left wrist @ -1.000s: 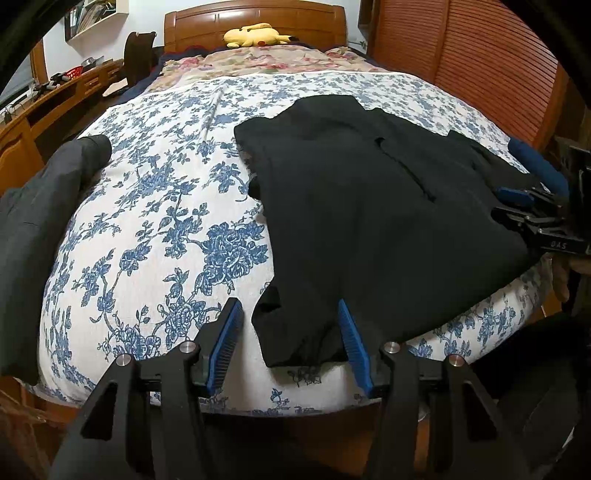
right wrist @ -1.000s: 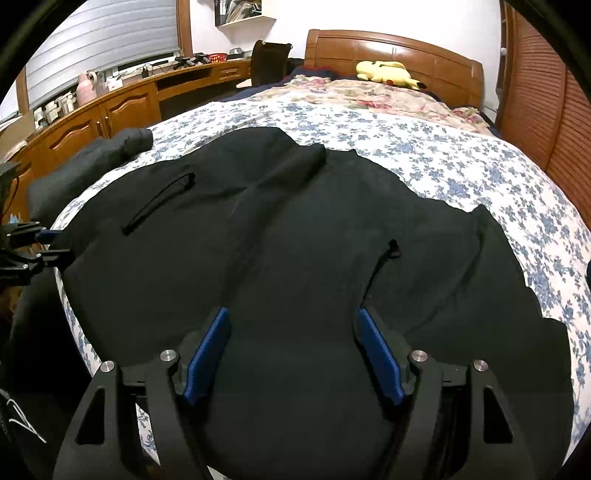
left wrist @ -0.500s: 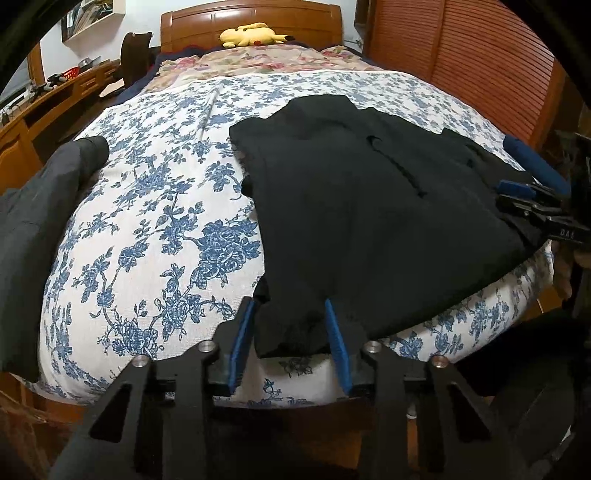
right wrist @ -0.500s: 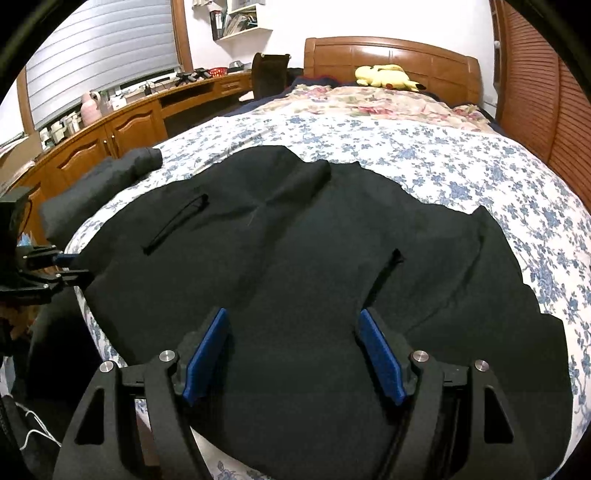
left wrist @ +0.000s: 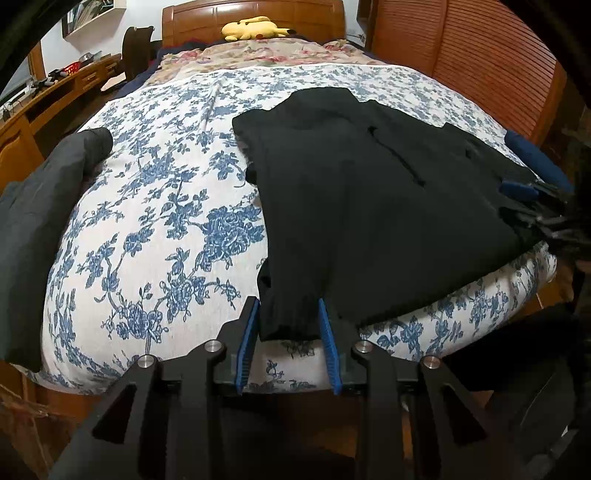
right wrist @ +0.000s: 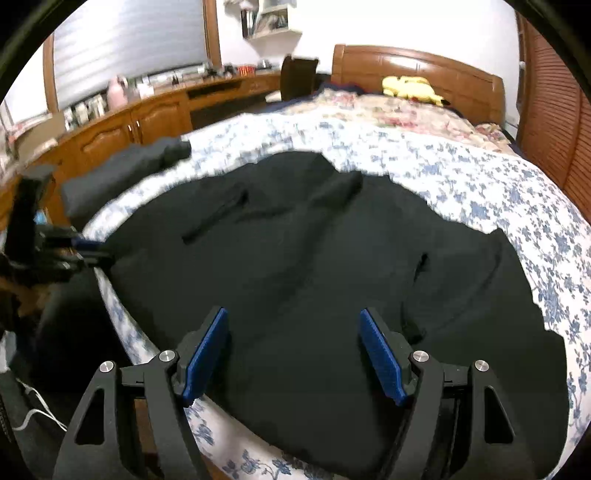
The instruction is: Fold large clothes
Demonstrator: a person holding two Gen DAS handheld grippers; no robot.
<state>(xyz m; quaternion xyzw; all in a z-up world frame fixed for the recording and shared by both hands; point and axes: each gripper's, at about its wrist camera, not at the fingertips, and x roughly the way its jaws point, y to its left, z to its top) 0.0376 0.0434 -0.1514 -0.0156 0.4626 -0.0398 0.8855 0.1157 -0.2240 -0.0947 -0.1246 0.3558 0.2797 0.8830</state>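
Left gripper (left wrist: 288, 325) jaws partly closed; right gripper (right wrist: 295, 350) jaws wide apart

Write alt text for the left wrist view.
The left gripper has its blue fingers on either side of the cuff of a black garment spread on a blue-floral bed. A grey garment lies at left; a yellow plush sits by the headboard.

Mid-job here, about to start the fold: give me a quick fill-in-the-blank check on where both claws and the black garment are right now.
1. The left claw has its blue pads on either side of the black garment's ____.
2. The right claw hovers above the garment with its jaws ____.
3. The garment lies on a ____-and-white floral bedspread.
4. A ____ plush toy rests by the headboard.

Missing words: cuff; open; blue; yellow
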